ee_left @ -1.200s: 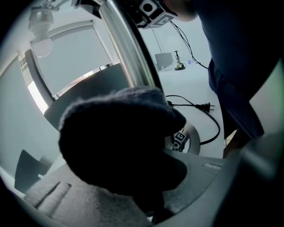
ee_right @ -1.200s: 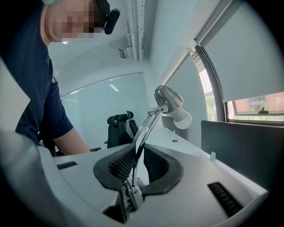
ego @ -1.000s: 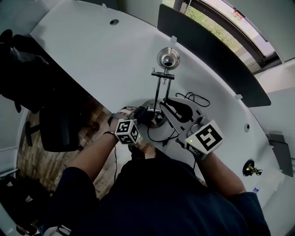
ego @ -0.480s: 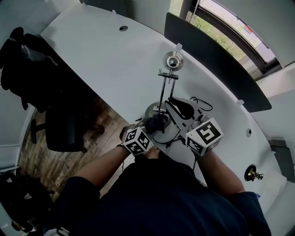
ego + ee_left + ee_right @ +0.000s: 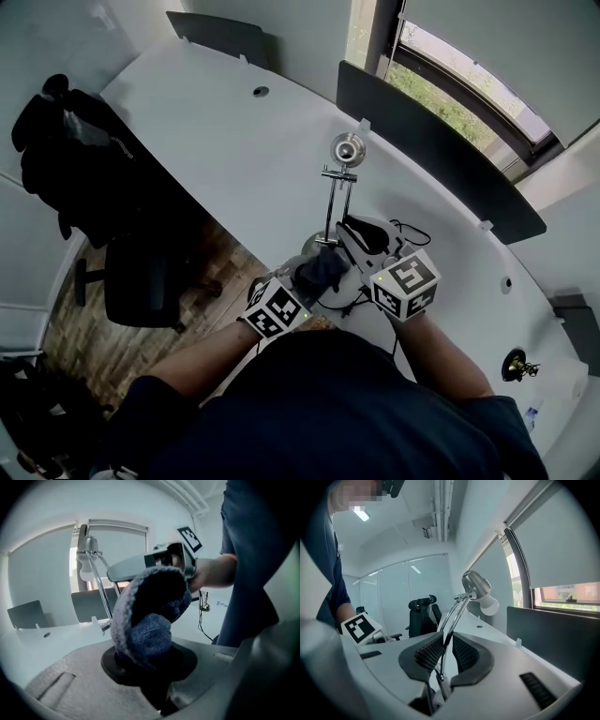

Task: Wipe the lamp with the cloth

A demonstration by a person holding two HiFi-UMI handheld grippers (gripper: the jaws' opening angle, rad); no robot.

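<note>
Left gripper (image 5: 147,665) pinching cloth (image 5: 150,620), lamp (image 5: 339,175) upright

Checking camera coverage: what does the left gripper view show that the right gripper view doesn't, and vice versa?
Left gripper view only: the blue cloth bunched in the left gripper, whose jaws are shut on it. Right gripper view only: the right gripper with its jaws closed on the lamp's thin rods, plus a black office chair. Both: the lamp head and rods, and the white desk.
</note>
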